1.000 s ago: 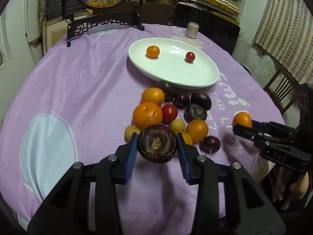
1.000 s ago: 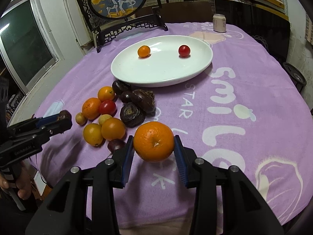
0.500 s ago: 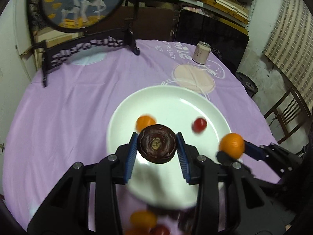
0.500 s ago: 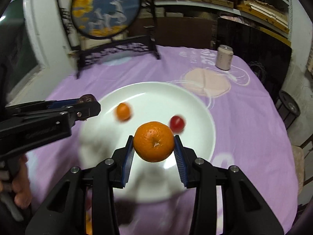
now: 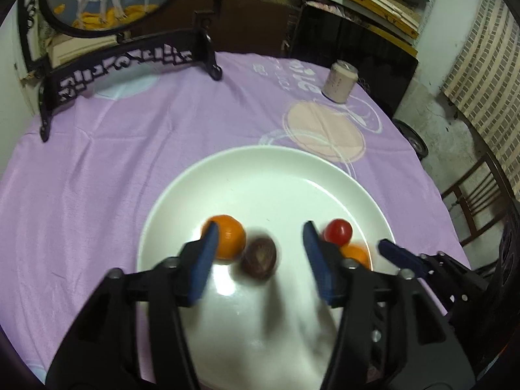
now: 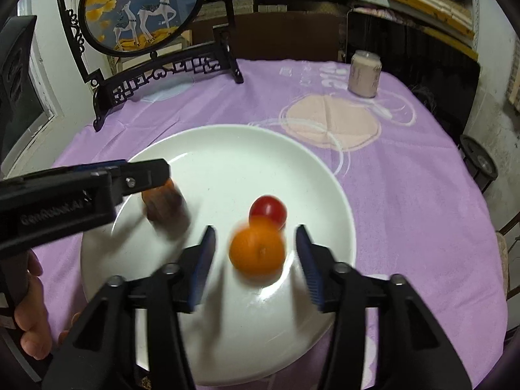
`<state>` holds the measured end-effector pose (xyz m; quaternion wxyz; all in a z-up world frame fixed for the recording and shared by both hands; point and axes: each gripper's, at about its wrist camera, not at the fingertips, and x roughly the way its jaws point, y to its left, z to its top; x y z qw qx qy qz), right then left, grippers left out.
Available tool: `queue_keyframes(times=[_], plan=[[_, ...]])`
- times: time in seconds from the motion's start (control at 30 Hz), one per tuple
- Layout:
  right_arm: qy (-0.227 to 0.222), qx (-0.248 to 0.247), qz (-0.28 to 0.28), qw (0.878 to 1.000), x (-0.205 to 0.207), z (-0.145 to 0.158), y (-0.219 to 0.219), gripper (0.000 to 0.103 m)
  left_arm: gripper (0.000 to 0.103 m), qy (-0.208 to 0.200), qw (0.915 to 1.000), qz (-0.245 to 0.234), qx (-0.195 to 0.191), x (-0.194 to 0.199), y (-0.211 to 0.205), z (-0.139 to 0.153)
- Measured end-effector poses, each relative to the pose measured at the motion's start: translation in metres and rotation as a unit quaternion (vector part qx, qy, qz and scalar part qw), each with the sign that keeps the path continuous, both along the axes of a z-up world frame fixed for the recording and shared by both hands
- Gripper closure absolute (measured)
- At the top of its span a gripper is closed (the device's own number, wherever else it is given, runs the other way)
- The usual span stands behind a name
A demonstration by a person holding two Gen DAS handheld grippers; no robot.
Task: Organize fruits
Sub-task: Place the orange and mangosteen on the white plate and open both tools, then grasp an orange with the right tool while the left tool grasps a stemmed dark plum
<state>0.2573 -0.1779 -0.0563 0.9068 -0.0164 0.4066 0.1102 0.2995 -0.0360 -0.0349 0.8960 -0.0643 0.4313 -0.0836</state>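
Observation:
Both grippers hang over the white plate (image 5: 260, 175) (image 6: 227, 149) on the purple cloth. My left gripper (image 5: 260, 256) has its jaws opening; the dark brown fruit (image 5: 260, 256) (image 6: 164, 206) is blurred between them, clear of both pads. A small orange (image 5: 229, 237) lies behind the left pad and a cherry tomato (image 5: 338, 231) (image 6: 268, 209) beside the right one. My right gripper (image 6: 256, 253) is opening too, and the blurred orange (image 6: 256, 252) (image 5: 356, 255) sits free between its pads, just in front of the tomato.
A black carved stand with a round deer picture (image 6: 143, 9) (image 5: 130, 58) stands at the table's back left. A pale can (image 6: 364, 73) (image 5: 339, 81) is at the back right. A chair (image 5: 477, 195) stands off the table's right side. A hand (image 6: 32, 318) holds the left gripper.
Both grippers carried their fruit from the pile to above the plate. Their jaws have since spread, and the dark fruit and the orange have left the pads and dropped toward the plate.

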Motion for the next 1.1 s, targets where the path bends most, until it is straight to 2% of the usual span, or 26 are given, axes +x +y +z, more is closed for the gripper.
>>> queue_keyframes(times=[0.1,0.2,0.3,0.33,0.4,0.47,0.63,0.73,0.93,1.1], plan=[[-0.027,-0.012,-0.012,0.999,-0.007,0.003,-0.003,0.046,0.047,-0.006,0.9999,0.006,-0.008,-0.008,0.005,0.006],[-0.025,-0.001,-0.022,0.999,-0.016,0.001,-0.012,0.046,0.047,-0.019,0.9995,0.012,-0.022,-0.027,0.013,0.017],[-0.012,0.024,-0.024,0.999,-0.042,0.005,-0.021,0.046,0.044,-0.05,0.9984,0.019,-0.02,-0.069,0.023,0.034],[-0.012,0.031,-0.018,0.999,-0.055,0.008,-0.023,0.046,0.036,-0.065,0.9976,0.018,-0.014,-0.09,0.026,0.039],[-0.019,0.028,-0.008,0.999,-0.091,0.012,-0.025,0.043,0.031,-0.083,0.9964,0.015,-0.006,-0.126,0.033,0.04],[-0.016,0.027,0.003,0.999,-0.124,0.01,-0.027,0.043,0.031,-0.093,0.9956,0.014,0.002,-0.166,0.043,0.034],[0.003,0.036,0.018,0.999,-0.168,0.004,-0.023,0.043,0.031,-0.069,0.9974,0.011,0.016,-0.237,0.061,0.004],[0.001,0.031,0.032,0.999,-0.185,0.006,-0.012,0.043,0.031,-0.052,0.9984,0.01,0.018,-0.258,0.066,-0.01],[0.007,0.023,0.065,0.998,-0.201,0.004,0.013,0.042,0.031,-0.035,0.9991,0.015,0.017,-0.277,0.073,-0.025],[0.026,0.013,0.086,0.996,-0.208,-0.009,0.03,0.042,0.029,-0.031,0.9993,0.017,0.014,-0.28,0.08,-0.029]])
